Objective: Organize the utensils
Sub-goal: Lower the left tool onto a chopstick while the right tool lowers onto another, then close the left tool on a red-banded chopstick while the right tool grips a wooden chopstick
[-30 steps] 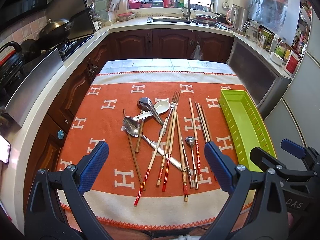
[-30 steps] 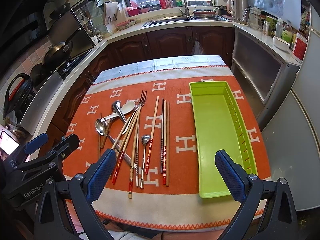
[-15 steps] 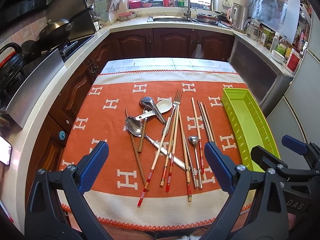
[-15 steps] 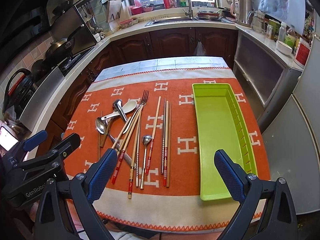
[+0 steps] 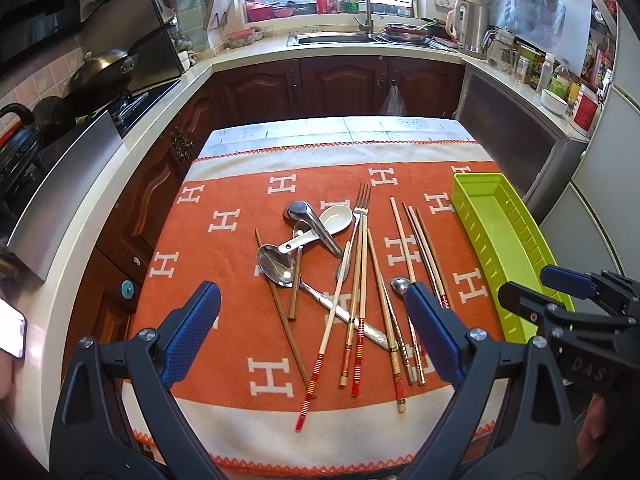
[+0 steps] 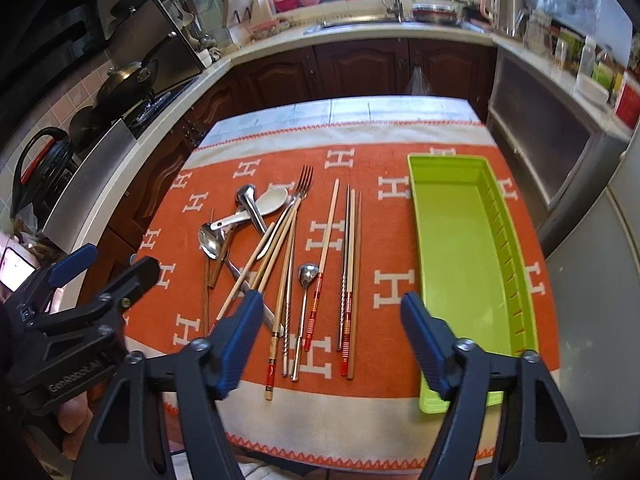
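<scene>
1. The right claw (image 6: 332,336) is closing above the orange cloth (image 6: 400,168), its jaws still apart and gripping nothing.
2. The left claw (image 5: 312,332) stands wide, empty; its body reads "GenRobot.AI".
3. White "H" letters pattern the cloth.
4. The utensils (image 6: 280,256) lie left of the green tray (image 6: 456,264).

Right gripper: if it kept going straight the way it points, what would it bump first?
Probably the chopsticks on the orange cloth, the group just left of the green tray. The right gripper hangs above them, jaws closing with nothing between. Depth is hard to judge.
</scene>
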`<state>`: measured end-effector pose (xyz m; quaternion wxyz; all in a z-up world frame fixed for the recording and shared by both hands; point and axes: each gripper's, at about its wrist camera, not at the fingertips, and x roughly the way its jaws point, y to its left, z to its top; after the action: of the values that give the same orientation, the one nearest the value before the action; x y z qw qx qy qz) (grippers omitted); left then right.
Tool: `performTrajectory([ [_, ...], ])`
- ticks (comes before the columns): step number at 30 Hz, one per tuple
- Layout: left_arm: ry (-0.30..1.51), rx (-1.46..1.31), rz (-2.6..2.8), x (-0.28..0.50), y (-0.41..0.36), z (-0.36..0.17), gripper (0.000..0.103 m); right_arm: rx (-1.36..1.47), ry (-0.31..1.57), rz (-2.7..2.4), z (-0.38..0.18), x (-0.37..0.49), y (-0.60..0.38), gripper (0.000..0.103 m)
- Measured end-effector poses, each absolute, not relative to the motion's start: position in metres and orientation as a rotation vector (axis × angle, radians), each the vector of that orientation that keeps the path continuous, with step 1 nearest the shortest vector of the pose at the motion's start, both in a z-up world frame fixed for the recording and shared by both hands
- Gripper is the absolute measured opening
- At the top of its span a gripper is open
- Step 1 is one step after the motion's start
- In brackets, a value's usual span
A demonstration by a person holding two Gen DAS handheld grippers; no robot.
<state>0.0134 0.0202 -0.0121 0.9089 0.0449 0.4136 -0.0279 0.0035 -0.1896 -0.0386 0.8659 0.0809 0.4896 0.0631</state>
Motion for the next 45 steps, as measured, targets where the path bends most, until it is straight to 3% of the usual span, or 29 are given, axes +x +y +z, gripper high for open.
performTrajectory([
  [5,0.888,0.075,-0.088,0.024,0.026,-0.018,0.086,0.185,1.030,0.136,-0.045,0.015,-0.188,0.062],
  [9,0.931,0.067,-0.100,0.035,0.029,-0.030,0.076,0.185,1.044,0.145,-0.050,0.025,-0.184,0.061],
  [17,1.045,0.029,-0.128,0.062,0.038,-0.065,0.057,0.179,1.098,0.151,-0.070,0.048,-0.171,0.049],
  [22,1.118,-0.005,-0.168,0.079,0.046,-0.092,0.035,0.208,1.164,0.149,-0.103,0.068,-0.169,0.036],
  [28,1.209,-0.077,-0.234,0.097,0.059,-0.128,0.017,0.208,1.238,0.147,-0.141,0.089,-0.167,0.024],
  [45,1.286,-0.051,-0.420,0.111,0.033,-0.163,0.016,0.246,1.301,0.113,-0.177,0.118,-0.178,0.021],
])
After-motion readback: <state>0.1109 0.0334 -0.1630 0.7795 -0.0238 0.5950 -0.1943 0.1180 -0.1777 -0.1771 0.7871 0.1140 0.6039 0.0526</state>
